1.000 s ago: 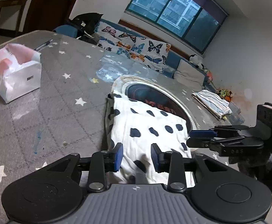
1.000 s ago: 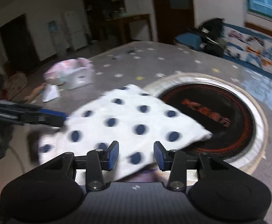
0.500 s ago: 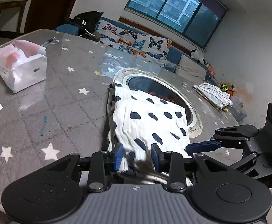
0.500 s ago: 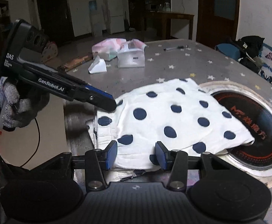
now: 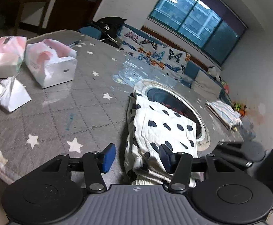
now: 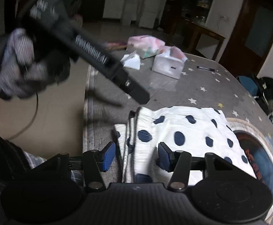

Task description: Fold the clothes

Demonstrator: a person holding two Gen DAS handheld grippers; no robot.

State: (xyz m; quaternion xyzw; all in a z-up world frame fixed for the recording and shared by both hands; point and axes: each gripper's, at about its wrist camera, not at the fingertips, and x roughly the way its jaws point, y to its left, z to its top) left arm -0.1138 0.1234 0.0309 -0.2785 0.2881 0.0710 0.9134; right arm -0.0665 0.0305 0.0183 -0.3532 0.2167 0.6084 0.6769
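Table (image 5: 65,101): grey, star-printed cover, round inset burner (image 5: 174,103) toward its far side.

Polka-dot garment (image 5: 162,129): white with navy spots, lying folded into a long stack near the table's front edge, far end overlapping the burner rim. Layered edges show in the right wrist view (image 6: 183,131).

Folded striped cloth (image 5: 224,112): well apart, at the far right of the table. Tissue packs (image 5: 50,61): far left.

Left gripper (image 5: 136,156): fingers spread wide, holding nothing, poised over the stack's near end.

Right gripper (image 6: 134,156): fingers likewise spread and empty, at the stack's layered corner.

Step, as judged: one fold laid, both tools let go. Next move likely calls for re-gripping an end, all layers together, for a further fold.

Change from half a second ago: both sets of fingers stood narrow then, the left set about the garment's near end; now released. The left tool has lifted away from the stack.
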